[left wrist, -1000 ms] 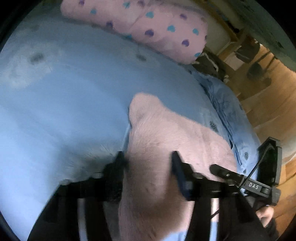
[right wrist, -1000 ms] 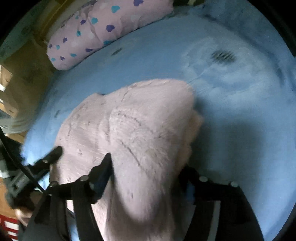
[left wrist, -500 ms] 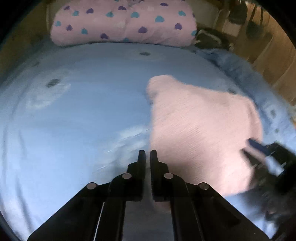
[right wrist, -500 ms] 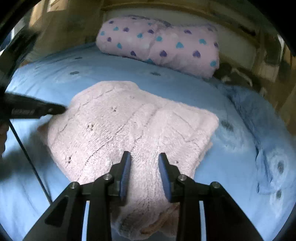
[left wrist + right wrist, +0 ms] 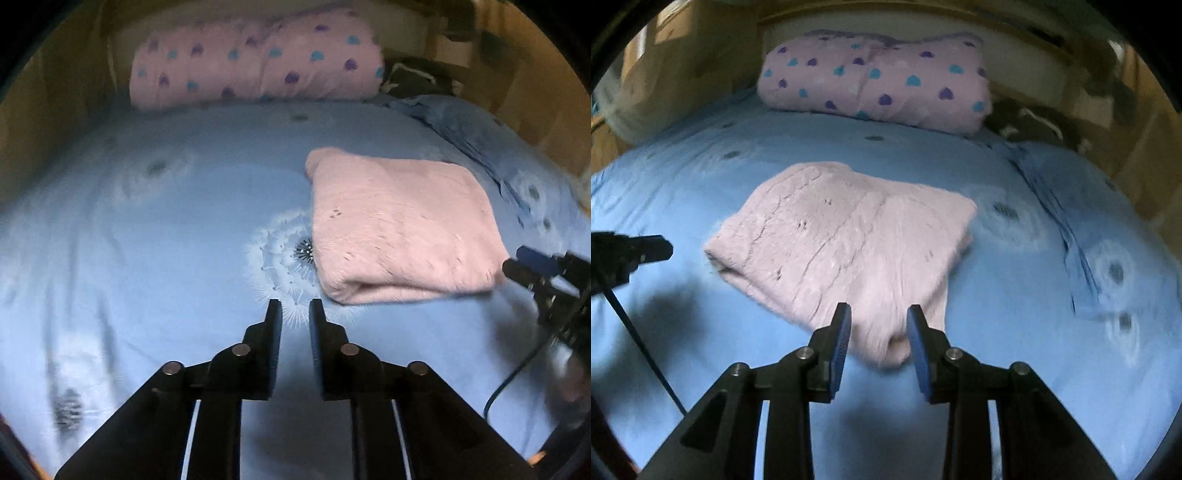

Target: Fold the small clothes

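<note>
My left hand-held gripper (image 5: 295,308) is nearest to me on its side, tilted down over bare bed sheet (image 5: 147,258). Its jaws look nearly together, with a thin gap at the tips and nothing between them, so I call it clenched and empty. My right hand-held gripper (image 5: 878,314) also points down at the bed. Its jaws are easing apart, and the near corner of the pink knitted garment (image 5: 849,243) shows in the gap, but the pads do not press on it, so it is released.

The garment lies folded into a thick rectangle on the sheet, just right of a printed dandelion (image 5: 291,258) as my left camera sees it. I judge it light, soft and floppy: the fuzzy knit should grip well between pads but sag and unfold if lifted by one layer. The rounded fold along the near edge (image 5: 388,291) is where I would pinch, taking all the layers at once, one gripper toward each end.

Farther back, a pink pillow with blue and purple hearts (image 5: 875,81) lies across the head of the bed, well apart from the garment.
</note>
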Motion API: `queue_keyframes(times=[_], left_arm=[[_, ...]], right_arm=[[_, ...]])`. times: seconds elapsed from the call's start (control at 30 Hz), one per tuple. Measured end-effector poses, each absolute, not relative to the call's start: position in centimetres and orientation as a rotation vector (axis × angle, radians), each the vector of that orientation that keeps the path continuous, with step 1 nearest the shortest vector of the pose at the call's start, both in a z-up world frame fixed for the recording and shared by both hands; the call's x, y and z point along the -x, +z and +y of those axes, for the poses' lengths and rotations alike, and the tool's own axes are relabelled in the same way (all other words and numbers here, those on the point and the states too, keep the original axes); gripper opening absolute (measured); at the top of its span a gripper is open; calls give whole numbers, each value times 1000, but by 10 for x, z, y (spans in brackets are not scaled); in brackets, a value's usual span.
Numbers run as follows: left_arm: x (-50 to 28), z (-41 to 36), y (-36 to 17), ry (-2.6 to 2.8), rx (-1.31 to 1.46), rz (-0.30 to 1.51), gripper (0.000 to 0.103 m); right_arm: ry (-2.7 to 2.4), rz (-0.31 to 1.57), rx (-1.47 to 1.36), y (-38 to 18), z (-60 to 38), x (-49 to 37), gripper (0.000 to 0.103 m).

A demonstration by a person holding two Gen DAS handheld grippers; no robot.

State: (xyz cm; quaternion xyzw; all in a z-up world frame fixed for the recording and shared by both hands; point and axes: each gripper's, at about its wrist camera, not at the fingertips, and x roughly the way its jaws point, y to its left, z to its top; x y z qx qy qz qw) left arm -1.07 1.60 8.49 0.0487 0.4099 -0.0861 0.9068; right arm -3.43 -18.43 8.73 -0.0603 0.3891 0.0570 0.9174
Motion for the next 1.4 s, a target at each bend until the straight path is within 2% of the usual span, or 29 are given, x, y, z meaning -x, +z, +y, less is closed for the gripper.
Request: queue_keyframes(times=[0.17,0.33,0.5,0.57,0.63,0.7,0.77,0.87,1.03,1.1,1.4], left_arm=[[43,4,93,-188,-110,802,8],[50,-2,79,-123,-91,859,12],[58,-23,62,-155,-62,911,16],[60,-30,55,-155,-70,917,20],[61,-37,49,-158,-91,922,32],[60,-42,42,-161,-123,930,39],[56,-44,33,-161,-146,945,39],[44,-42,25,-154,-117,950,48],[15,-34,15,-140,-52,965,71],[11,-34,13,-142,-44,975,76],[11,-37,13,-135,-57,975,78]], right_arm=[[72,850,41,83,-195,65,48],[40,882,6,69,-212,77,70],[40,951,-29,46,-226,74,77],[23,974,-29,37,-230,73,78],[8,995,-34,30,-235,70,82],[0,1007,-45,25,-239,67,88],[2,1013,-58,21,-242,63,93],[-3,1016,-22,15,-238,53,103],[-10,1022,0,7,-234,36,103],[-15,1024,-10,6,-234,32,103],[-22,1006,-13,6,-233,33,103]])
